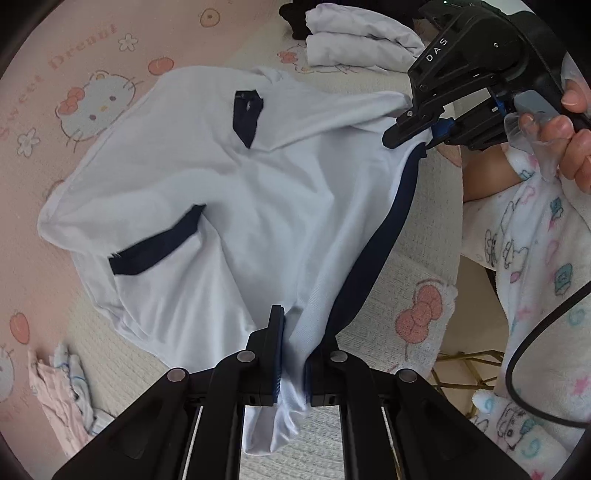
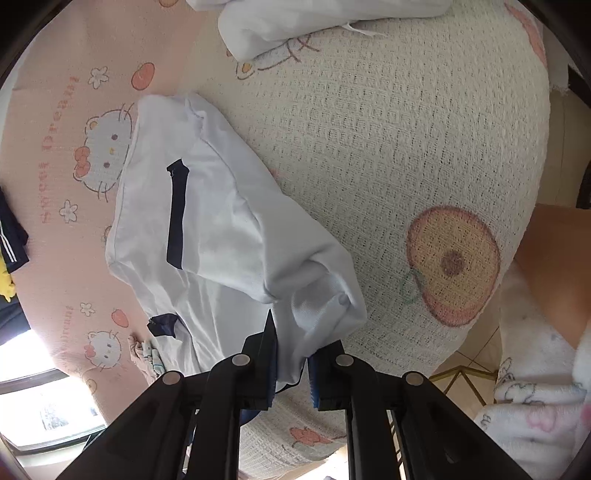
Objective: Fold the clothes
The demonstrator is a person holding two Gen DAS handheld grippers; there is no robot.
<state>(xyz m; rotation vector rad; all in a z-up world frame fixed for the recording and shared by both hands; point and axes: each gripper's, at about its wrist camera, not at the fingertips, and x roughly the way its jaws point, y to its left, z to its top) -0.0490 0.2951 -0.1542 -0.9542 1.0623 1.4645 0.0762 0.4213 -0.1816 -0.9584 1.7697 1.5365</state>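
Observation:
A white shirt with navy trim [image 1: 221, 206] hangs stretched above the patterned bed cover [image 1: 74, 55]. My left gripper [image 1: 295, 354] is shut on one corner of its lower edge, cloth bunched between the fingers. My right gripper [image 1: 413, 129] appears at upper right in the left wrist view, held by a hand [image 1: 569, 140] and shut on the other corner by the navy band. In the right wrist view the white shirt [image 2: 207, 229] droops from my right gripper [image 2: 291, 358] toward the bed, its far end resting on the bed cover [image 2: 369, 129].
Folded white garments [image 1: 354, 40] are stacked at the far side, also seen as a white pile [image 2: 280, 26]. A small crumpled pink-and-white cloth [image 1: 62, 387] lies at the left. A person in a printed fleece sleeve [image 1: 524, 258] sits at right. A dark garment [image 2: 11, 232] lies at the left edge.

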